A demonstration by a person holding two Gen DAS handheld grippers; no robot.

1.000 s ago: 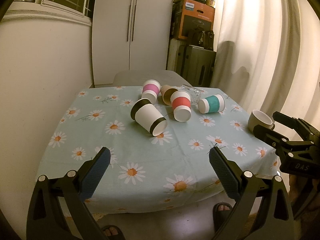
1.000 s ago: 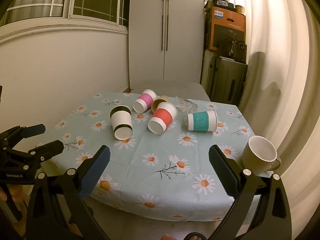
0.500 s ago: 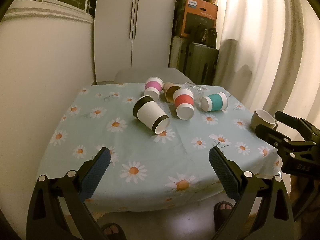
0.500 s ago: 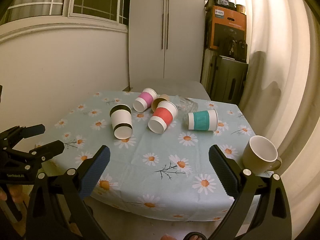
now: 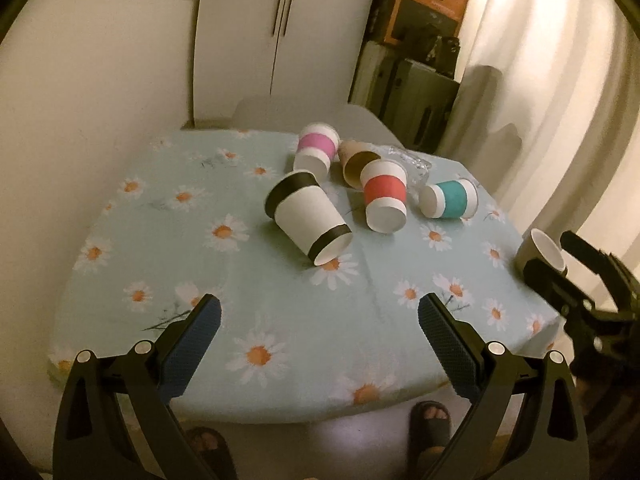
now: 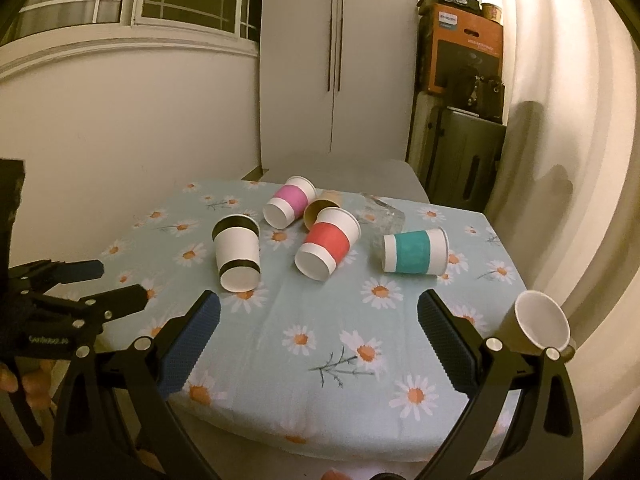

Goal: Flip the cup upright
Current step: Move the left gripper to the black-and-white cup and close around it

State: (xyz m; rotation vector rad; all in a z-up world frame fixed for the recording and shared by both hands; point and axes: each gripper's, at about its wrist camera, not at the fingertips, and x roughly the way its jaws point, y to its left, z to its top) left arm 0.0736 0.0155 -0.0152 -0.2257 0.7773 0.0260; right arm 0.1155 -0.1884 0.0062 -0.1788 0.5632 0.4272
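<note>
While both tongs (image 5: 319,318) (image 6: 319,316) hover wide and empty, approach begins; next, grasp the black-banded paper cup (image 5: 307,217) lying on the counter (image 5: 280,320)

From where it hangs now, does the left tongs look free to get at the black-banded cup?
Probably yes. The left tongs hang open over the near table edge, and only bare daisy tablecloth lies between them and the black-banded cup, lying on its side.

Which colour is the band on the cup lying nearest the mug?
Teal band, clearest in the right wrist view.
</note>
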